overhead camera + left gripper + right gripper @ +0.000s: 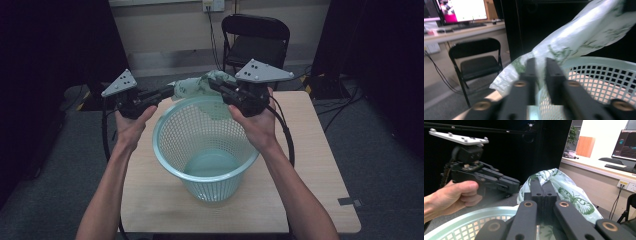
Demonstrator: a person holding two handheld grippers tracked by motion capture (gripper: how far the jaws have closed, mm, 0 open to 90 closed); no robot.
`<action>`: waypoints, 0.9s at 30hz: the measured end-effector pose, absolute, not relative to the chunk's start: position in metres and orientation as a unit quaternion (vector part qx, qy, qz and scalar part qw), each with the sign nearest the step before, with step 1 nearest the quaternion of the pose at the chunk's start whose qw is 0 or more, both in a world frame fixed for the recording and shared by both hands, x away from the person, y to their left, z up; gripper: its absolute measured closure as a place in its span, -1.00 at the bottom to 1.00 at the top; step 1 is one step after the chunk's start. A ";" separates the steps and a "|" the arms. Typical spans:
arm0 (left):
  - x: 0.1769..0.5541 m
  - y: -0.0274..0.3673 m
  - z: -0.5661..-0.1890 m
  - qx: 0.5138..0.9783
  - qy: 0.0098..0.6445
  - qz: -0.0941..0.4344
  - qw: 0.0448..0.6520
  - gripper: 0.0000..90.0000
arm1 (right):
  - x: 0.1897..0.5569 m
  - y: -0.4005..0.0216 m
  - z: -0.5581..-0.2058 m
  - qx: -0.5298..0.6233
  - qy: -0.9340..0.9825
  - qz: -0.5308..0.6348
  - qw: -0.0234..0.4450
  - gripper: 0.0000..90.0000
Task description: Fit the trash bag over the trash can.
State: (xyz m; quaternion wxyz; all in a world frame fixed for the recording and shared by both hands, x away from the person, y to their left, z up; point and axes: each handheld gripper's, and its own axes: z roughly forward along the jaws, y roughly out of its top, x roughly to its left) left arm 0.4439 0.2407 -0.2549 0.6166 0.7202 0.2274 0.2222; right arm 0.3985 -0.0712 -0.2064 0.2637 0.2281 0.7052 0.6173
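Plastic bag (200,87), white with green print, hangs stretched above the far rim of the mesh basket (172,150), its mouth hidden in folds. Left gripper (170,91) and right gripper (212,85) each clench an edge; bare table (320,165) flanks the basket.

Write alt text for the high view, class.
Two hand-held grippers, left and right, stretch a green-printed plastic bag over the far rim of a pale green mesh basket on a wooden table.
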 end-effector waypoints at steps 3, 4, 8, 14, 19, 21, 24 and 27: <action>0.439 0.239 -0.250 0.713 0.220 0.221 0.628 0.48 | 0.399 -0.070 -0.203 0.226 0.704 0.619 0.266 1.00; 0.439 0.237 -0.248 0.708 0.221 0.227 0.632 0.48 | 0.399 -0.069 -0.202 0.225 0.703 0.619 0.266 1.00; 0.446 0.228 -0.246 0.701 0.232 0.231 0.634 -0.36 | 0.396 -0.064 -0.194 0.216 0.700 0.626 0.267 1.00; 0.448 0.228 -0.249 0.713 0.222 0.209 0.631 1.00 | 0.396 -0.068 -0.197 0.215 0.700 0.629 0.262 1.00; 0.430 0.233 -0.239 0.711 0.199 0.205 0.642 1.00 | 0.396 -0.079 -0.204 0.223 0.700 0.626 0.262 1.00; 0.419 0.233 -0.231 0.711 0.187 0.208 0.646 1.00 | 0.396 -0.086 -0.207 0.227 0.700 0.624 0.261 1.00; 0.407 0.227 -0.218 0.711 0.164 0.200 0.654 1.00 | 0.401 -0.090 -0.209 0.237 0.700 0.623 0.256 1.00; 0.390 0.218 -0.199 0.710 0.132 0.190 0.665 1.00 | 0.404 -0.091 -0.205 0.237 0.697 0.627 0.256 1.00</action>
